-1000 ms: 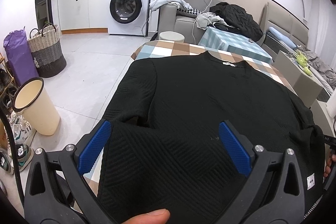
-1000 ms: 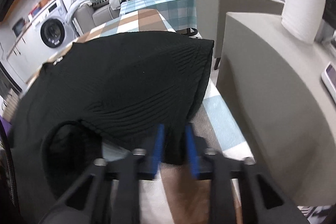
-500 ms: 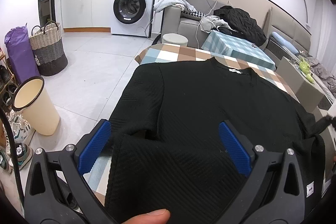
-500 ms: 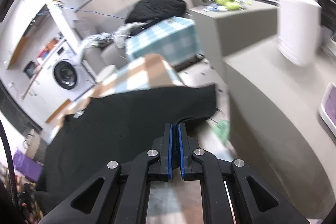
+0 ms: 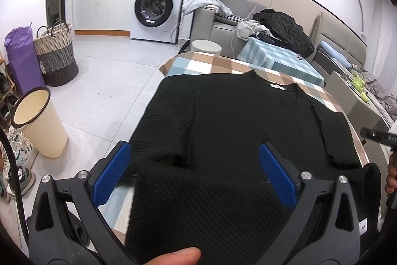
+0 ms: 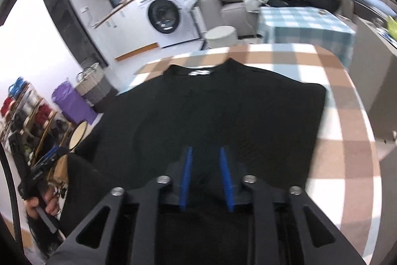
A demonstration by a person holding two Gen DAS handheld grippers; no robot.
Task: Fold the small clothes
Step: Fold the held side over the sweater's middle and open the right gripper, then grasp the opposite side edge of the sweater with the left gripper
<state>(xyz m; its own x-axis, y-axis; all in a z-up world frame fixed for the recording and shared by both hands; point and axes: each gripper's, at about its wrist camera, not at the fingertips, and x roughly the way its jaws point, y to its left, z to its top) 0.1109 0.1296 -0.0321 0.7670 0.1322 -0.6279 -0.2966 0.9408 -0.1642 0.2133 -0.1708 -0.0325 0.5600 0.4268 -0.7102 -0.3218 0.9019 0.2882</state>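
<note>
Left-wrist view: one black sweater (image 5: pixel 238 131) lies spread on the checked bench (image 5: pixel 198 63), collar at the far end with a small white neck label too small to read and a second white tag (image 5: pixel 363 224) near the hem, also unreadable, while the left hand-held gripper (image 5: pixel 193 175) hovers over the near hem with its two blue pads spread wide, released. Right-wrist view, blurred: the same sweater covers the bench, and the right hand-held gripper (image 6: pixel 207 178) has just been opening, its two blue pads standing apart over the dark cloth, gripping nothing I can make out.
</note>
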